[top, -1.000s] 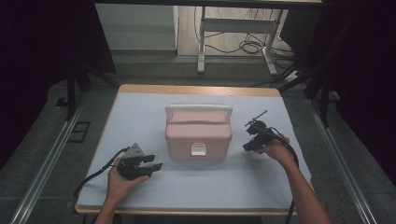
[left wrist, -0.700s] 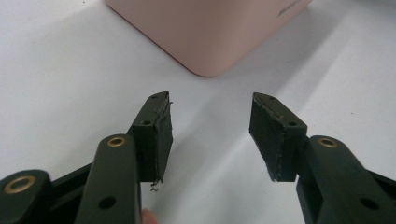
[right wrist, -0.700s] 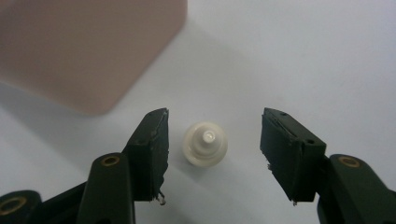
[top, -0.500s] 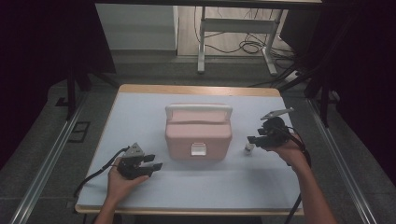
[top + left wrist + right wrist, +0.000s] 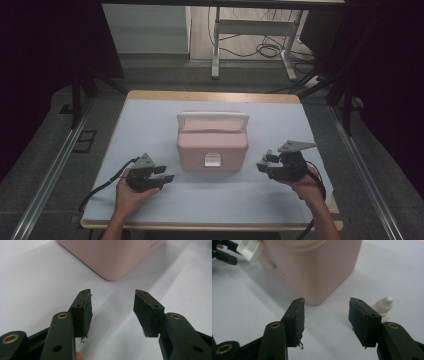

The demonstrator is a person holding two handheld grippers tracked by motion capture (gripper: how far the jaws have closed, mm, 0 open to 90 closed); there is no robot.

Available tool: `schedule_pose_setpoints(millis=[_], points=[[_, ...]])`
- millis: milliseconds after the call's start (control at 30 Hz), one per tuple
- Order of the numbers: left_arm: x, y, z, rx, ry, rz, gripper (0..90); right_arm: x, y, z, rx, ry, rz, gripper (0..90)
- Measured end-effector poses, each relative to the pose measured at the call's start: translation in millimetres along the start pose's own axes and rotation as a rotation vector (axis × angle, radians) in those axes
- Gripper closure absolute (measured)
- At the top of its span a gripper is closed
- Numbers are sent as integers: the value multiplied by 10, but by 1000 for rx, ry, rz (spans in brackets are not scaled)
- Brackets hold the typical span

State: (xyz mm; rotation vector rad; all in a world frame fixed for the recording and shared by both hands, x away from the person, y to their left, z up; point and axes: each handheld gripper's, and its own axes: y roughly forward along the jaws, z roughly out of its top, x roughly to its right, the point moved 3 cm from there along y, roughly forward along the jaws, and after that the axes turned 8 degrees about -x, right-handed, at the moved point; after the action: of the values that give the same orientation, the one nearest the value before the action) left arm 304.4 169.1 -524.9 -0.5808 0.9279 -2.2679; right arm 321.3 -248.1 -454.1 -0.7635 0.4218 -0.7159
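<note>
High view: pink box [image 5: 212, 142] lies crosswise, latch [image 5: 213, 160] facing the person.

You've got a wooden-edged table [image 5: 210, 96] under a pale cloth [image 5: 150, 125]. Beyond it, a white desk frame [image 5: 250, 30] with loose cables [image 5: 265, 50] on the floor. Metal rail [image 5: 47, 175] runs along the left.

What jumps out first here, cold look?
The pink box with a white handle and a white front latch sits mid-table on the white cover. The left gripper and right gripper flank it near the front edge, both open and empty. In the right gripper view, a small white bottle-like piece stands just behind one of that gripper's fingers.
</note>
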Motion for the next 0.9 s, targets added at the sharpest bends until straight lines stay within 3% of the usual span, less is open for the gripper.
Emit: schedule_pose_setpoints(millis=[167, 467, 900], points=[[-1, 4, -1, -4, 1, 1, 490, -82, 154, -193, 20, 11, 24, 474], [3, 13, -5, -6, 2, 3, 489, -130, 365, -414, 12, 7, 4, 476], [4, -10, -1, -1, 6, 4, 489, -126, 419, -466, 16, 16, 3, 477]])
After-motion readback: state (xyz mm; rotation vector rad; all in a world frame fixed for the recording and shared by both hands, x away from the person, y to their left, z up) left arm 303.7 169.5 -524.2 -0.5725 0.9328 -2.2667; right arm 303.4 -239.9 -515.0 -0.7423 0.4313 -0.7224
